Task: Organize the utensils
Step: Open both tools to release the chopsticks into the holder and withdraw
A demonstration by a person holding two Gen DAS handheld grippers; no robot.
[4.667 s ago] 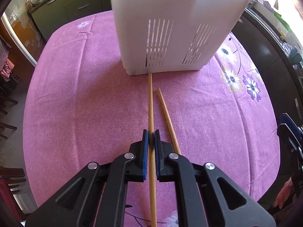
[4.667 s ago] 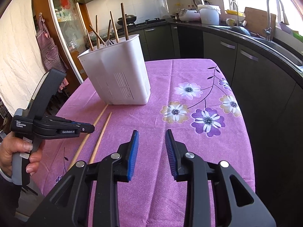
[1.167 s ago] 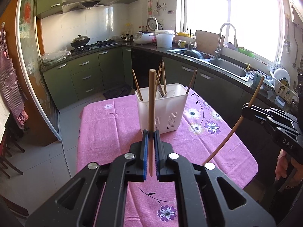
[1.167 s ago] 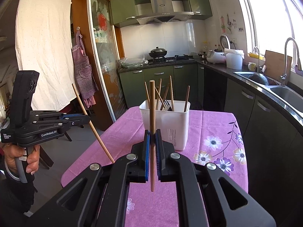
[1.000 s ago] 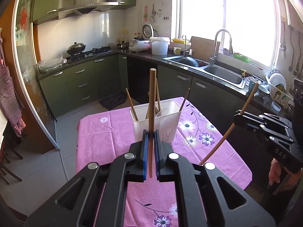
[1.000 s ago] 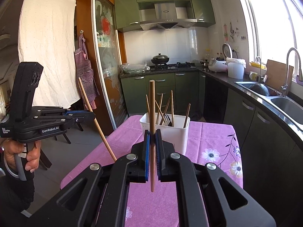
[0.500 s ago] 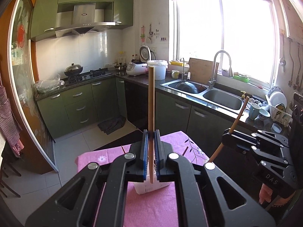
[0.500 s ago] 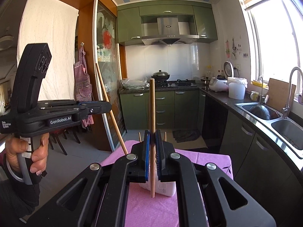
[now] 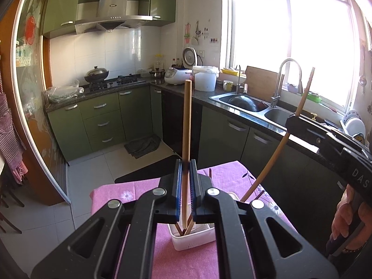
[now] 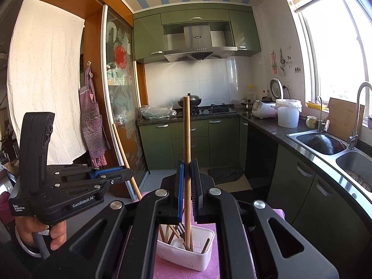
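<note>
While both tools hang above the white utensil holder (image 10: 186, 251), I note each pair of jaws clenched on one wooden stick. My left gripper (image 9: 185, 186) pinches its chopstick (image 9: 186, 125) upright, lower tip just over the holder's open top (image 9: 193, 234). My right gripper (image 10: 186, 186) clamps the second chopstick (image 10: 186, 139) upright too, its tip dipping among the utensils standing inside. That holder sits on the pink tablecloth (image 9: 144, 186).
</note>
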